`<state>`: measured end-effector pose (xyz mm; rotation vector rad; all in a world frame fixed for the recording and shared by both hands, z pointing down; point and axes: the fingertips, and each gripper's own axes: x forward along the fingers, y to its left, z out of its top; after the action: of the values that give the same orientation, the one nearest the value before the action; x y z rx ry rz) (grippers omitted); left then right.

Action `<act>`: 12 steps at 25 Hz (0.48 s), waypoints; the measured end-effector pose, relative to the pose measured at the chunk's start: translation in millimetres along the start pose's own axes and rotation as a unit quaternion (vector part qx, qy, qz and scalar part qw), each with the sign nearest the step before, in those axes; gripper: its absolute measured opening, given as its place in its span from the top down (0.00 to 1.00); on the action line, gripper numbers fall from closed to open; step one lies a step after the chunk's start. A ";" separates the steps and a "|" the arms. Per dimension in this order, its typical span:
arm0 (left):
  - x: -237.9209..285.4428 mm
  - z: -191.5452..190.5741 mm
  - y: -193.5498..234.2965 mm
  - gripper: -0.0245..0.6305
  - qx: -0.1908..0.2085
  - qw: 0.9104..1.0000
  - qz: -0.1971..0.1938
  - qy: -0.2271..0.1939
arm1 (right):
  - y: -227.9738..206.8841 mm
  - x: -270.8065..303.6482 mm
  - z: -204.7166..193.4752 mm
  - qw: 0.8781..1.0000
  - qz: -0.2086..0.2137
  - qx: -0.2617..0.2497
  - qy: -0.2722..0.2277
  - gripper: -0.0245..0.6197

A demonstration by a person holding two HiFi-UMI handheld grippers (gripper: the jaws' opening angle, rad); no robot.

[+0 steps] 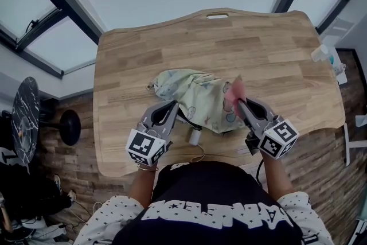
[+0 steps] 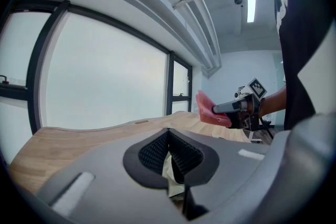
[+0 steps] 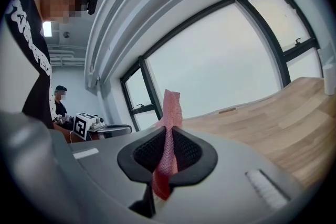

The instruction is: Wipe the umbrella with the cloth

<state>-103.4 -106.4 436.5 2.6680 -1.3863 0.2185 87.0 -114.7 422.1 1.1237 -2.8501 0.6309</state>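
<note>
A folded pale green patterned umbrella [image 1: 198, 97] lies on the wooden table [image 1: 275, 49], its light handle [image 1: 195, 136] pointing toward me. My left gripper [image 1: 174, 106] is at the canopy's left near edge. In the left gripper view my left gripper [image 2: 169, 140] is shut, with a strip of the umbrella's pale fabric [image 2: 171, 169] pinched between the pads. My right gripper [image 1: 239, 102] is over the umbrella's right end, shut on a pink mesh cloth [image 1: 234, 92]. The cloth [image 3: 169, 128] sticks up from between the closed pads of my right gripper [image 3: 168, 139].
A small bottle [image 1: 321, 54] stands at the table's right edge. A slot handle [image 1: 218, 15] is cut in the far edge. A dark round stool [image 1: 26, 117] stands on the floor at the left. Another person [image 3: 59, 101] stands in the background. Large windows [image 3: 226, 55] run beyond the table.
</note>
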 end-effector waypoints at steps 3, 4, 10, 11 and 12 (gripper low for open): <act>1.3 0.4 -1.8 0.96 0.000 1.000 -0.002 0.000 | 1.9 0.9 -0.1 1.000 0.003 -0.005 0.003 0.90; 1.6 0.5 -2.4 0.96 0.000 1.000 -0.003 -0.001 | 2.4 1.0 0.1 1.000 0.003 -0.006 0.003 0.90; 3.9 1.9 -3.4 0.96 0.002 1.000 -0.004 -0.001 | 1.7 1.3 -0.5 1.000 0.001 -0.005 0.003 0.90; 4.2 1.7 -3.4 0.96 0.001 1.000 -0.004 -0.001 | 1.8 1.1 -0.5 1.000 0.002 -0.005 0.004 0.90; 4.3 1.7 -3.3 0.96 0.001 1.000 -0.003 -0.001 | 2.2 1.1 -0.4 1.000 0.002 -0.006 0.005 0.90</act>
<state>-98.2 -108.2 435.5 2.6747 -1.3781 0.2172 84.7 -113.9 421.9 1.1096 -2.8441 0.6187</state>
